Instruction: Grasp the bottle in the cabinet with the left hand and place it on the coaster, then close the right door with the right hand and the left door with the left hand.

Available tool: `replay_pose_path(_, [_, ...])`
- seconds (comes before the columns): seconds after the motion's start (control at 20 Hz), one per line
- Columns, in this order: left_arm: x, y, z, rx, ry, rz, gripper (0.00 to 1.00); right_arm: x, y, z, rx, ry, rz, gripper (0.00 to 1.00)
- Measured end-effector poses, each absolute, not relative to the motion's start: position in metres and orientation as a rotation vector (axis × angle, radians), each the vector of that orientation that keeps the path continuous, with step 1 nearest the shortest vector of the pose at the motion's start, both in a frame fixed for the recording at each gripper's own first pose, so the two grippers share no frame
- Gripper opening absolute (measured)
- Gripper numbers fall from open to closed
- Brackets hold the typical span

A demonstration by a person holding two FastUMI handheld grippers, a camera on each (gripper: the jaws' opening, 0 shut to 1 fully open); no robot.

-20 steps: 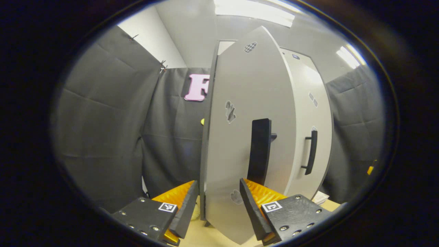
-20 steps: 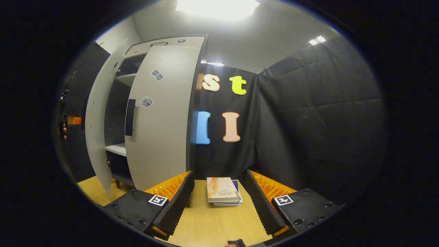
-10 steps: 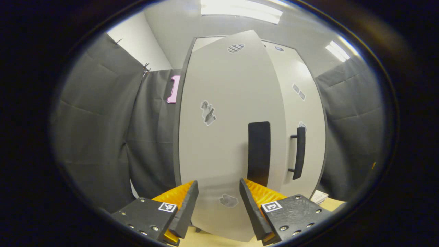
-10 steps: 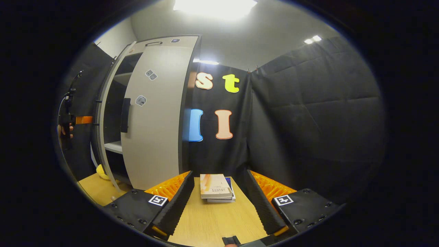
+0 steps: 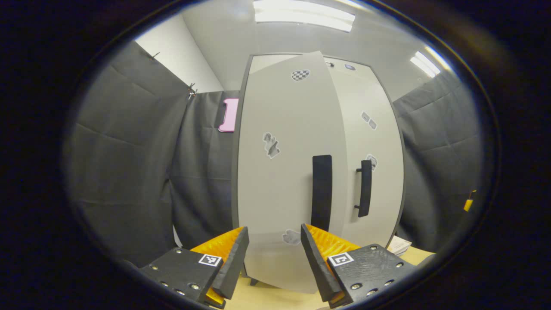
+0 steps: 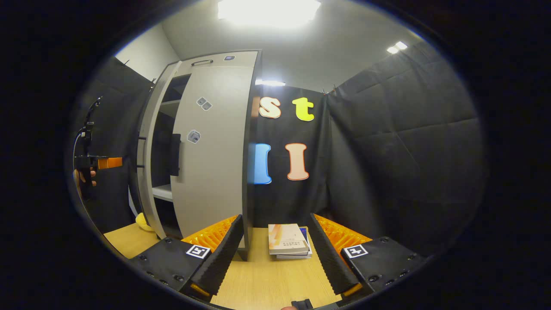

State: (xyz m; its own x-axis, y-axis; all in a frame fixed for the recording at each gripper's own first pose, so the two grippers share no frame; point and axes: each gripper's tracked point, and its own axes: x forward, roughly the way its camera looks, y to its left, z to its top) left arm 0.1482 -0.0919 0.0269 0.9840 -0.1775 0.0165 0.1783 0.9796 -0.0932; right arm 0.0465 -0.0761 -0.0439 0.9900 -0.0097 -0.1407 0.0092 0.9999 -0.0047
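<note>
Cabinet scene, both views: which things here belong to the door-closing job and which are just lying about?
Job:
left door, nearly shut
right door, closed
left gripper, open, facing the left door
right gripper, open

Lying about:
stacked books on the table
yellow object at the cabinet's foot

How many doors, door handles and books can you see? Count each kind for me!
Doors: 2, the left door and the right door
Door handles: 2, one on the left door, one on the right door
Books: 2, stacked on the table
Total: 6
</note>
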Motion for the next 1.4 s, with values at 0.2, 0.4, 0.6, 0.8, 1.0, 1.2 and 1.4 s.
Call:
replay_pose_path(0.2, [0.095, -0.069, 0.031, -0.069, -0.015, -0.143, 0.74, 0.048, -0.057, -0.035, 0.036, 0.121, 0.052, 0.96])
replay_pose_path(0.4, [0.059, -0.048, 0.035, -0.037, -0.031, -0.124, 0.74, 0.038, -0.041, -0.023, 0.049, 0.108, 0.082, 0.96])
replay_pose_path(0.6, [0.035, -0.032, 0.029, -0.029, -0.017, -0.127, 0.74, 0.024, -0.025, -0.012, 0.068, 0.096, 0.089, 0.96])
replay_pose_path(0.8, [0.013, -0.015, 0.024, -0.030, -0.015, -0.125, 0.74, 0.007, -0.009, -0.004, 0.060, 0.085, 0.091, 0.96])
replay_pose_path(1.0, [-0.006, -0.005, 0.022, 0.002, -0.024, -0.120, 0.74, -0.007, 0.001, -0.006, 0.052, 0.089, 0.093, 0.96])
replay_pose_path(1.2, [-0.022, 0.001, 0.017, 0.022, -0.024, -0.117, 0.74, -0.017, 0.008, -0.004, 0.062, 0.084, 0.092, 0.94])
replay_pose_path(1.4, [-0.038, 0.007, 0.009, 0.028, -0.009, -0.115, 0.74, -0.023, 0.015, -0.002, 0.051, 0.075, 0.101, 0.96])
